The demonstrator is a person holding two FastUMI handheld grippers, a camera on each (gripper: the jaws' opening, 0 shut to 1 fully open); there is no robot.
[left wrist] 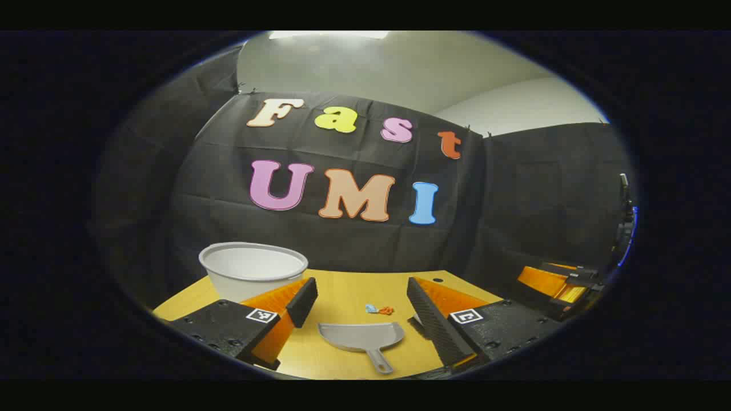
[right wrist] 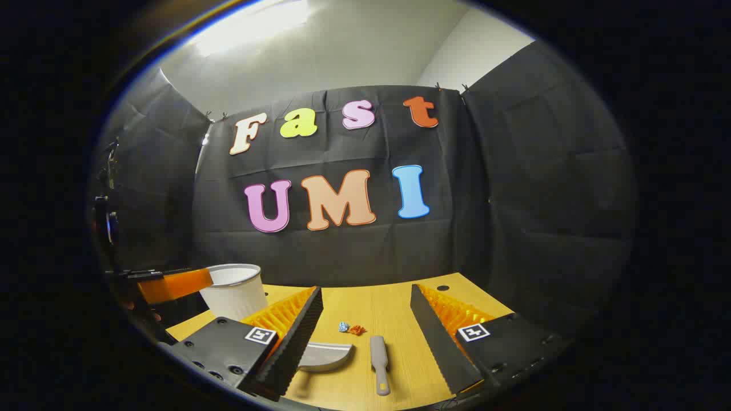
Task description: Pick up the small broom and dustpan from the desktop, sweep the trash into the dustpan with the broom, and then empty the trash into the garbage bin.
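Risk lies in the flat dustpan [left wrist: 361,335] sliding off under the left gripper [left wrist: 362,311], whose fingers are wide; likewise the right gripper [right wrist: 365,334] over the broom [right wrist: 380,357]. Trash [left wrist: 378,309] sits mid-worktop [left wrist: 342,291], bin [left wrist: 253,270] near its far left corner.

Both cameras hover low over the near edge of the wooden desk [left wrist: 354,291], facing the far cloth wall. The left gripper view sits further left, close to the white bin [left wrist: 253,269]; the right gripper view sits further right, its bin [right wrist: 234,288] farther off. Both share the dustpan [left wrist: 361,337] [right wrist: 322,357], the scraps [left wrist: 378,309] [right wrist: 350,328] and the desk's middle.
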